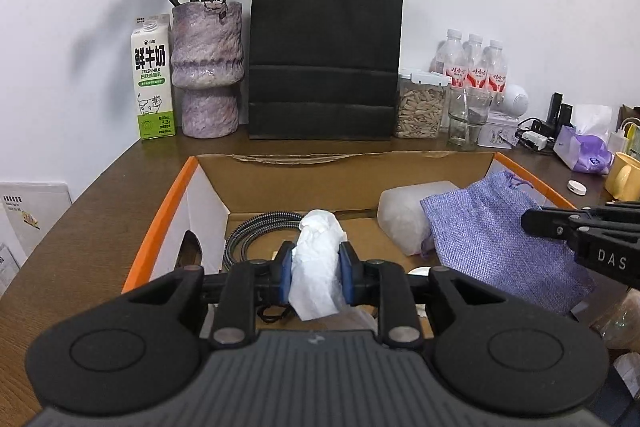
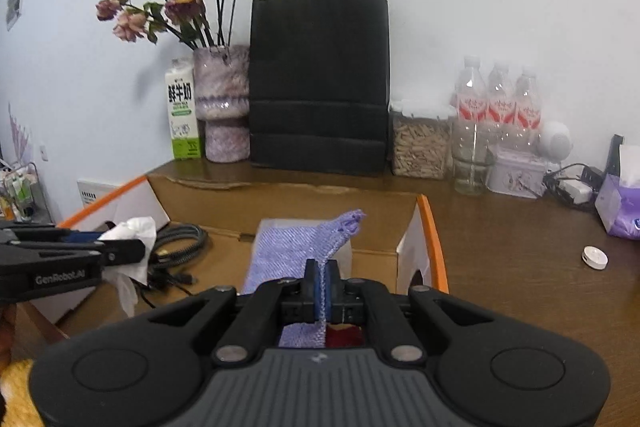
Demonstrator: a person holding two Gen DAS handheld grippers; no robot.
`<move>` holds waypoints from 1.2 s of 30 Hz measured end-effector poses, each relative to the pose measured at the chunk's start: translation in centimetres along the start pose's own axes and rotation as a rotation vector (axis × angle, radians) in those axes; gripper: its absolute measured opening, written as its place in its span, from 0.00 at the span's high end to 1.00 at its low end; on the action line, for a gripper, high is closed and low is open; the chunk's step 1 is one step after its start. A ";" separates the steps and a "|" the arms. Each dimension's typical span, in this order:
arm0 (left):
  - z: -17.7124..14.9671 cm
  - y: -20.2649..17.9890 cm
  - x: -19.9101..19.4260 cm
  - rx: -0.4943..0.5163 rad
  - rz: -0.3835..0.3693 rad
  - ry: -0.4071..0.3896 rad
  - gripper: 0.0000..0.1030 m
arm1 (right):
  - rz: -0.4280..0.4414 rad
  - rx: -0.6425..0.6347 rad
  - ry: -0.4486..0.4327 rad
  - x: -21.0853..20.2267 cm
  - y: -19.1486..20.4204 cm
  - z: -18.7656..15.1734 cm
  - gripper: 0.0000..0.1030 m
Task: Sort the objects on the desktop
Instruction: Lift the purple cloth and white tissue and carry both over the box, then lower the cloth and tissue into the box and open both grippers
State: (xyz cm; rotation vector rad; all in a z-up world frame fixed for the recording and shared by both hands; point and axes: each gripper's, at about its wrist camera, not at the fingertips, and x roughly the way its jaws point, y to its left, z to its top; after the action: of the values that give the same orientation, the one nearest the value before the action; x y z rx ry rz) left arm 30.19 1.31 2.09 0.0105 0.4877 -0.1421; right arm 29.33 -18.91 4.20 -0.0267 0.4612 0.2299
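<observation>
My left gripper is shut on a crumpled white tissue and holds it above the open cardboard box with orange edges. The tissue also shows in the right wrist view. My right gripper is shut on a purple woven pouch and holds it over the right side of the box. The pouch also shows in the left wrist view, with the right gripper at its right. A braided grey cable and a translucent white packet lie in the box.
Along the wall stand a milk carton, a purple vase of dried roses, a black paper bag, a seed jar, a glass and water bottles. A small white disc, tissue pack and yellow mug sit at right.
</observation>
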 end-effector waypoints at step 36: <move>0.0 -2.2 -4.7 0.072 0.128 -0.208 0.00 | -0.045 -0.085 -0.139 -3.6 2.1 -0.2 0.00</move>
State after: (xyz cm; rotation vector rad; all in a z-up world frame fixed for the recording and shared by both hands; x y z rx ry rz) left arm 25.79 -0.21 4.29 0.0962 0.2729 -0.0348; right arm 25.63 -17.70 5.73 -0.1034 0.3120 0.2056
